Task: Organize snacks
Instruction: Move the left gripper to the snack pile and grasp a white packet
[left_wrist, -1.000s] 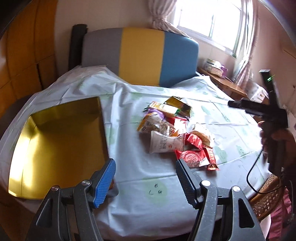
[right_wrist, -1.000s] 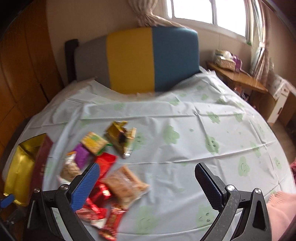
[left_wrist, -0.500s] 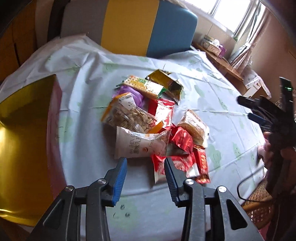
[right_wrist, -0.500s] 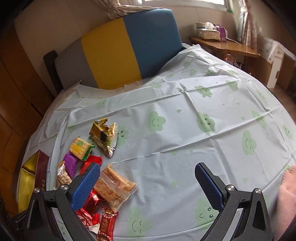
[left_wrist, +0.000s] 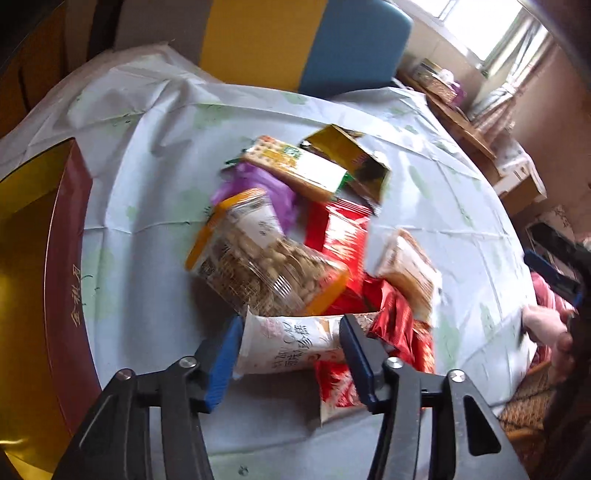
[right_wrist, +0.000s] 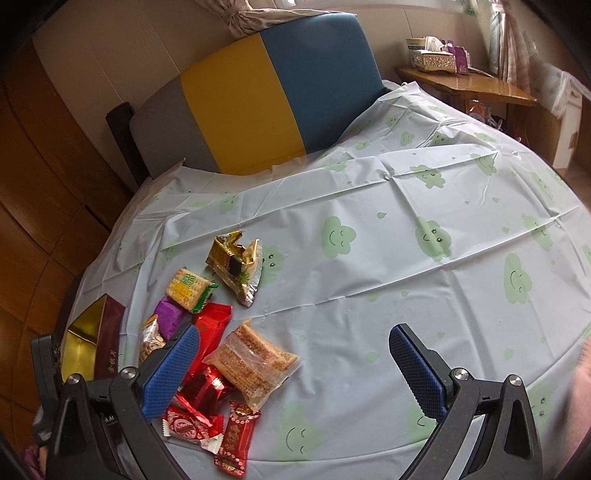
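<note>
White snack packet (left_wrist: 291, 343) at the near edge of the snack pile (left_wrist: 306, 236) sits between the opening, not yet pressing left gripper (left_wrist: 291, 350) jaws, presumably bound for the gold-lined box (left_wrist: 70, 258); right gripper (right_wrist: 291, 365) hovers wide, empty.

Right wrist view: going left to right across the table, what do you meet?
Gold-lined box → purple packet → brown wafer bag → bare cloud-print tablecloth.
</note>
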